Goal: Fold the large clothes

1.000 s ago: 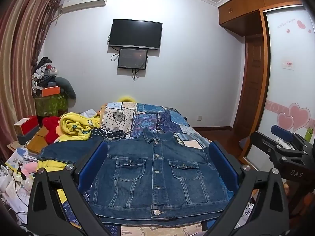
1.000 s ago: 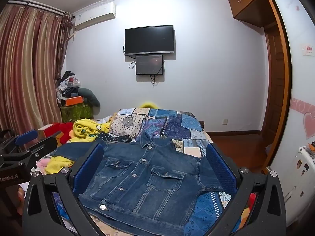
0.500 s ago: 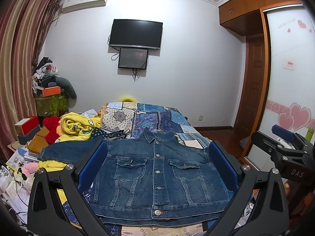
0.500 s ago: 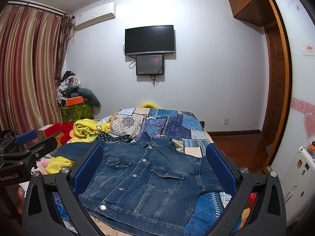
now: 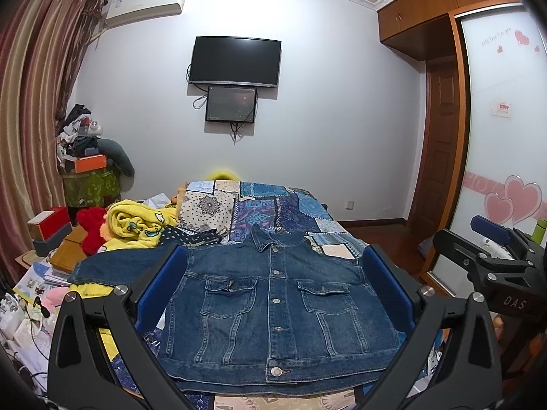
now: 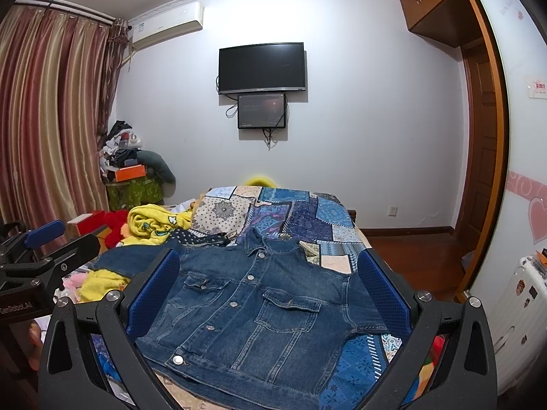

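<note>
Left wrist view: one denim jacket [image 5: 273,297], two chest pockets, five buttons.

This is a home bedroom. A bed [image 5: 290,212] with a patchwork quilt faces a wall-mounted television [image 5: 236,61], with striped curtains [image 6: 51,119], an air conditioner [image 5: 147,5] and a wooden wardrobe [image 5: 444,10] around it.

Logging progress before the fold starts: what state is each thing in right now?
Denim jacket: spread flat on the bed, front up, buttoned, one sleeve stretched out to the side.
Left gripper: jaws open, empty.
Right gripper: jaws open, empty.
Television: screen dark.
Yellow blanket: crumpled.
</note>
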The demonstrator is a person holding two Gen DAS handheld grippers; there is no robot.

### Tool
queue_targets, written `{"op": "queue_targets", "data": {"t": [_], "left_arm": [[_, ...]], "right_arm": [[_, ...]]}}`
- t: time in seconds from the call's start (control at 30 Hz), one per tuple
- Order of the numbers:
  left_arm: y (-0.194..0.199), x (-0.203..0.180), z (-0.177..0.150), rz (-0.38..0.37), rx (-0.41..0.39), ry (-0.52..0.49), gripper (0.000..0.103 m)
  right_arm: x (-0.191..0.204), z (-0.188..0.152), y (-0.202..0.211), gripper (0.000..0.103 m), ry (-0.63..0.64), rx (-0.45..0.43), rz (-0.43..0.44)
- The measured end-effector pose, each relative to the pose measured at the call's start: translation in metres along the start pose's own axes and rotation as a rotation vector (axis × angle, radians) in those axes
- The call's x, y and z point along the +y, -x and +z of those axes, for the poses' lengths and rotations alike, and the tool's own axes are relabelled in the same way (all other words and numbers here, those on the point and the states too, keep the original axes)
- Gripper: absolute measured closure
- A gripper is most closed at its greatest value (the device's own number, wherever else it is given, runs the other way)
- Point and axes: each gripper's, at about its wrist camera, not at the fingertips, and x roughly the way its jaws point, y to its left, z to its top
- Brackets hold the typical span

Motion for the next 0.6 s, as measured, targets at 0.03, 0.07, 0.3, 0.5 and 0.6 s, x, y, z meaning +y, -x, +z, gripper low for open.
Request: {"op": "queue_targets", "data": {"t": [0.03, 0.07, 0.3, 0.5, 0.6], "left_arm": [[-0.0002, -0.0017, 0.0006, 0.001, 0.000, -0.002, 0.000], [-0.0004, -0.0020, 0.0009, 0.001, 0.000, -0.002, 0.000], [0.0006, -0.0046, 0.0022, 0.004, -0.005, -0.009, 0.000], [0.0003, -0.0047, 0.0025, 0.004, -0.005, -0.015, 0.000], [0.0001, -0.0049, 0.0021, 0.003, -0.004, -0.012, 0.000]], "right_arm": [[0.0011, -0.0006, -0.0003, 0.000, -0.001, -0.001, 0.001], [0.0004, 0.0003, -0.0001, 0.000, 0.000, 0.001, 0.002], [-0.0004, 0.0007, 0.0009, 0.000, -0.002, -0.001, 0.002], [-0.0026, 0.0030, 0.0015, 0.000, -0.006, -0.002, 0.002], [-0.0024, 0.0030, 0.0016, 0.000, -0.005, -0.001, 0.002]]}}
